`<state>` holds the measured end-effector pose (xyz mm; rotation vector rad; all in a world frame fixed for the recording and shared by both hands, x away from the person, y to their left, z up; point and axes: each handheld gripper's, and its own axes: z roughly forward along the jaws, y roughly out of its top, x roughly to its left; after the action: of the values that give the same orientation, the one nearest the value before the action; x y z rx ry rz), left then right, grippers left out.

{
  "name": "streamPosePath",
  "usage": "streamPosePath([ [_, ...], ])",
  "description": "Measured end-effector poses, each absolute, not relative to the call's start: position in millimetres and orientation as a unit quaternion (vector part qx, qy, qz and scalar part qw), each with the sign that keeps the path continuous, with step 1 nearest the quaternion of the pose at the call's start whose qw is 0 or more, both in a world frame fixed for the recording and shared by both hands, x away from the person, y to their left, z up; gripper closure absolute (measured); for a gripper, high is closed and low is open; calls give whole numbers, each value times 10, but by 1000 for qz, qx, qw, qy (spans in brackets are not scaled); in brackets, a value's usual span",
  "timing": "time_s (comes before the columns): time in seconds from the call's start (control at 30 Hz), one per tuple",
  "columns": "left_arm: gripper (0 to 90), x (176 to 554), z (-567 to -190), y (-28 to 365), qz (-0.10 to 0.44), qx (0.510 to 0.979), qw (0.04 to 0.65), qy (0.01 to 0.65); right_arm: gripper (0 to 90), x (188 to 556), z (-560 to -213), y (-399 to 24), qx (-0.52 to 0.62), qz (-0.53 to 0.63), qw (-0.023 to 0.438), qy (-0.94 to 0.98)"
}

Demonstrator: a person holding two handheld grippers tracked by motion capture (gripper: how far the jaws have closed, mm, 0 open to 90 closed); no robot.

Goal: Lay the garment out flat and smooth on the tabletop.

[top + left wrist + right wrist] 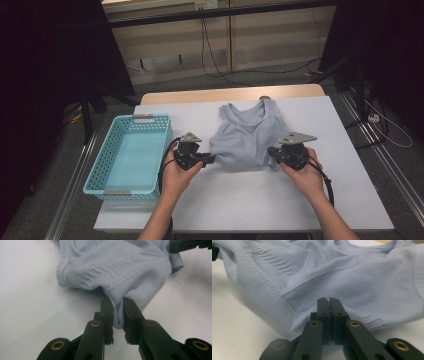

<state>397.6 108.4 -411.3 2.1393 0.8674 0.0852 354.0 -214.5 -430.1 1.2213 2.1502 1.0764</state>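
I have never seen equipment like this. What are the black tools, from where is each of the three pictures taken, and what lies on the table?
No robot arm works here: a person holds one hand tool with two black jaws in each hand. The high view looks down from above the table. The other two pictures come from small cameras riding on each tool, looking along its jaws. On the white table lie a pale blue sleeveless top and, at the left, a turquoise plastic basket. The left gripper pinches a bunched fold of the top's ribbed edge. The right gripper is closed tight on the edge at the other side.
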Motion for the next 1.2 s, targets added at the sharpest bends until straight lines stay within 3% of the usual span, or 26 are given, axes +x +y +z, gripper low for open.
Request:
streamPosePath([
  [0.47,796,3979,-4149,1080,33,847,401,347,861,3626,-4515,-1955,425,367,226,796],
  [0.97,796,3978,-4158,1091,31,849,398,346,603,3559,-4394,-2133,444,403,204,774],
  [1.2,796,3977,-4157,1092,31,848,398,347,507,3508,-4286,-2300,467,405,229,752],
])
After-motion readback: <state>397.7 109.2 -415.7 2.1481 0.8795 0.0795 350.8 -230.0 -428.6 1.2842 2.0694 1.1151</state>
